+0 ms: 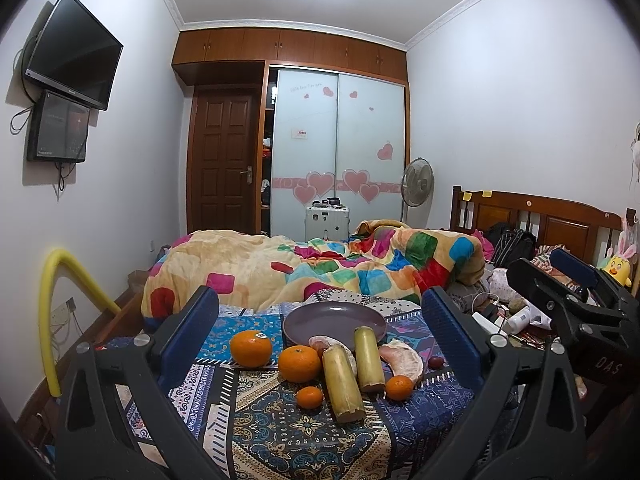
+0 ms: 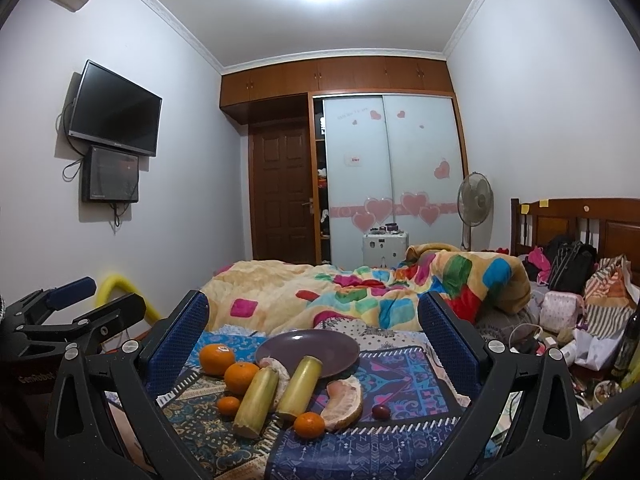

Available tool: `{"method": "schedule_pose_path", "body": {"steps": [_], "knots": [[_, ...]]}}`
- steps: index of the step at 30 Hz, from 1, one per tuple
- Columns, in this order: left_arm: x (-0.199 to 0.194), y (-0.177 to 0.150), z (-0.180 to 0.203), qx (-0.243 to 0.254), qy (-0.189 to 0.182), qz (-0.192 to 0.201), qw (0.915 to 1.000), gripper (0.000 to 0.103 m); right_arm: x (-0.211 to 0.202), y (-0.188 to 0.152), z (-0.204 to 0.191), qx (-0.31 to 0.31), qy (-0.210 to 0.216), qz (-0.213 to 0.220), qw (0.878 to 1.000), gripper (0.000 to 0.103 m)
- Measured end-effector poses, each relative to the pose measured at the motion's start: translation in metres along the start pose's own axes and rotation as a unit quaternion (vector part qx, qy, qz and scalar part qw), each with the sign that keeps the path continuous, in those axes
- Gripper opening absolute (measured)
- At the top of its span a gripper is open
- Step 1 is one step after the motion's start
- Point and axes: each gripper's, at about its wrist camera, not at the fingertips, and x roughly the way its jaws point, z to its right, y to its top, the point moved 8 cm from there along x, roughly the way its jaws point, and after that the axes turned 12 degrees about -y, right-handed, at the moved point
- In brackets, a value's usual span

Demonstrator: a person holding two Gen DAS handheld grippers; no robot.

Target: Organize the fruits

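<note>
Just in front of the purple plate (image 1: 334, 320) on the bed lay 2 stiff, likely heavy sugarcane pieces (image 1: 343, 382), best gripped mid-length, while the left gripper (image 1: 320, 328) and right gripper (image 2: 312, 332) held fingers wide, empty.

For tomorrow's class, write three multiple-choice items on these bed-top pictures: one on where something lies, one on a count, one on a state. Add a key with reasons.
1. Where is the purple plate?
A. behind the fruit, toward the blanket
B. on the suitcase
C. under the television

2. How many sugarcane pieces lie on the patterned cloth?
A. one
B. two
C. four

3. What is the left gripper doing?
A. clamping an orange
B. lifting the plate
C. open, holding nothing

Key: 1 A, the plate sits beyond the fruit. 2 B, a near sugarcane piece and a far sugarcane piece show. 3 C, its fingers are spread wide, with nothing gripped.
</note>
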Motion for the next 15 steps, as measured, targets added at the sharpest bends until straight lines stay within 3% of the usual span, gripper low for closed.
{"method": "schedule_pose_path", "body": {"steps": [15], "knots": [[0.0012, -0.0034, -0.0065, 0.001, 0.006, -0.009, 0.9999, 0.103, 0.0036, -0.0056, -0.0025, -0.001, 0.001, -0.008, 1.000, 0.103]]}}
